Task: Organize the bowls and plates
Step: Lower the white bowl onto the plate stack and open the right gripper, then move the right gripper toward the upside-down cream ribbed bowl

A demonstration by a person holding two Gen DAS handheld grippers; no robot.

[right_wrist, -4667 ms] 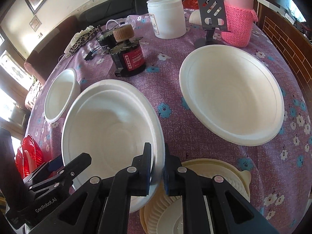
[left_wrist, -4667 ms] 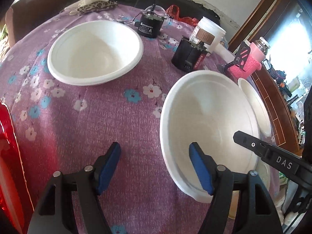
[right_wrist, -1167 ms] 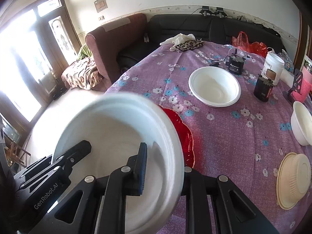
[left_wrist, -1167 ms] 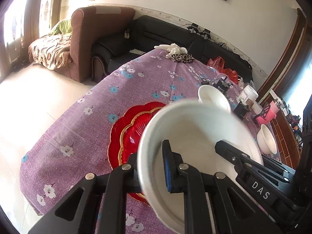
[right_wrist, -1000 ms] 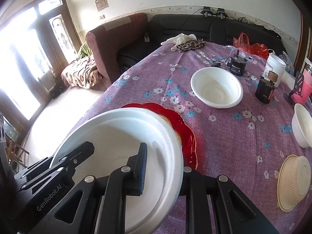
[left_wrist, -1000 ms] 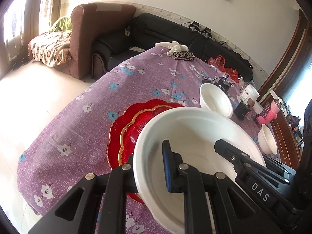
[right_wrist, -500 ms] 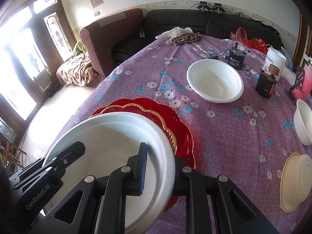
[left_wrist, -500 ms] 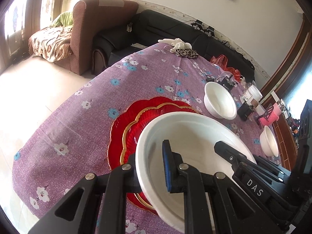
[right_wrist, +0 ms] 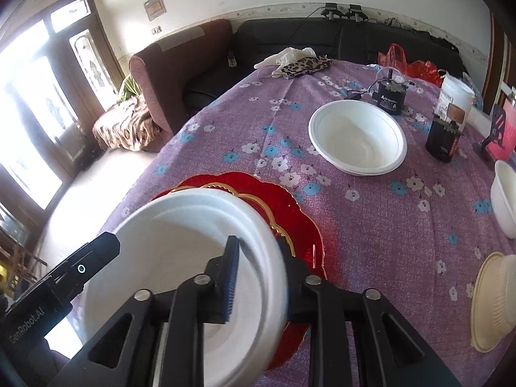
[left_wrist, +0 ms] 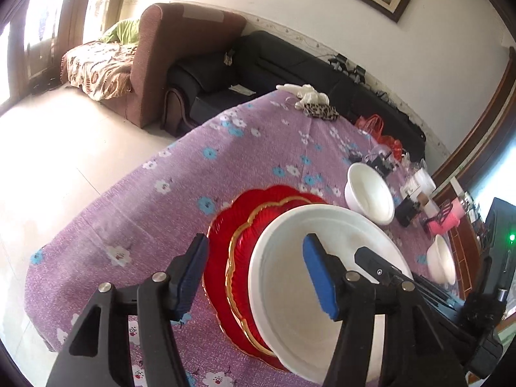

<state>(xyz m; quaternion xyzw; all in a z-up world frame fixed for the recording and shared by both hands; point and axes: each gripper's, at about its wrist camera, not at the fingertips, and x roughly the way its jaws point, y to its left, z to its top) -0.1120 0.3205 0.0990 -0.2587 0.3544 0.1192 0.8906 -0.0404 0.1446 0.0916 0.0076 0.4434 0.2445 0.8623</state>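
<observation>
The fingers of the left gripper (left_wrist: 254,274) stand spread wide, the rim of the big white bowl (left_wrist: 306,277) passing between them with a clear gap on either side, so neither blue pad (left_wrist: 317,277) touches it. The right gripper (right_wrist: 258,274) has its fingers pressed onto the opposite rim of the same bowl (right_wrist: 180,245), one pad inside the wall and one outside. Directly under the bowl, spreading out past both sets of fingertips, lie the stacked red plates (right_wrist: 290,222) with gold scalloped edges. Beyond the right fingertips, well apart on the purple flowered tablecloth (right_wrist: 371,225), sits a second white bowl (right_wrist: 356,138). Further right of those fingers a third white bowl (right_wrist: 504,200) is cut by the frame edge, and nearer, a cream ribbed dish (right_wrist: 493,303). Behind the far bowl stand a black jar (right_wrist: 443,140) and a white tub (right_wrist: 454,96).
</observation>
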